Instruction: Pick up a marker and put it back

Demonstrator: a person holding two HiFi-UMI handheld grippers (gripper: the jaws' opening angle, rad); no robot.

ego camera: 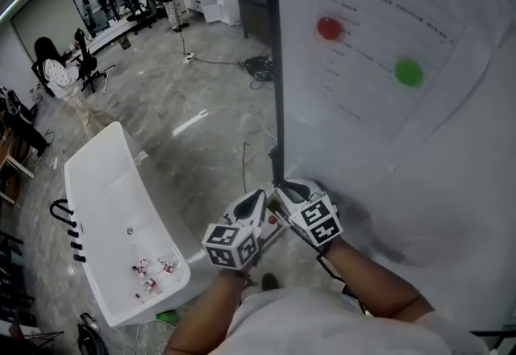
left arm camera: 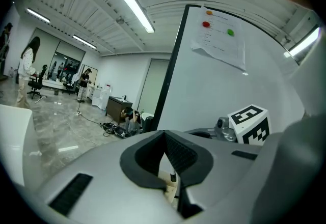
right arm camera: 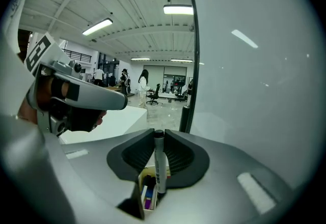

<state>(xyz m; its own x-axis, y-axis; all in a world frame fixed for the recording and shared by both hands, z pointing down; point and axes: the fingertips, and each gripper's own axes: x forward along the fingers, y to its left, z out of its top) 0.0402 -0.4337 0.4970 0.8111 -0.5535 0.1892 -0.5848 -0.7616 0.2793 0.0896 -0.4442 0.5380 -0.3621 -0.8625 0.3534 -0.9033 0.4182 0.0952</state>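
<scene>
My right gripper point(right arm camera: 159, 135) is shut on a marker point(right arm camera: 160, 164) with a pale body and a black cap, held upright between the jaws. Under it a small box point(right arm camera: 147, 195) holds other markers, one of them purple. In the left gripper view my left gripper point(left arm camera: 164, 134) has its jaws meeting at the tips with nothing between them; a marker tip point(left arm camera: 173, 176) shows below through the gap. In the head view both grippers, left point(ego camera: 260, 197) and right point(ego camera: 282, 190), sit side by side low against the whiteboard point(ego camera: 419, 176), close to my body.
A sheet of paper point(ego camera: 387, 39) hangs on the whiteboard under red point(ego camera: 328, 27), green point(ego camera: 408, 72) and orange magnets. The board's black post point(ego camera: 276, 63) runs down to the floor. A white tub-shaped stand point(ego camera: 97, 184) with small items lies left. Cables, chairs and people are far back.
</scene>
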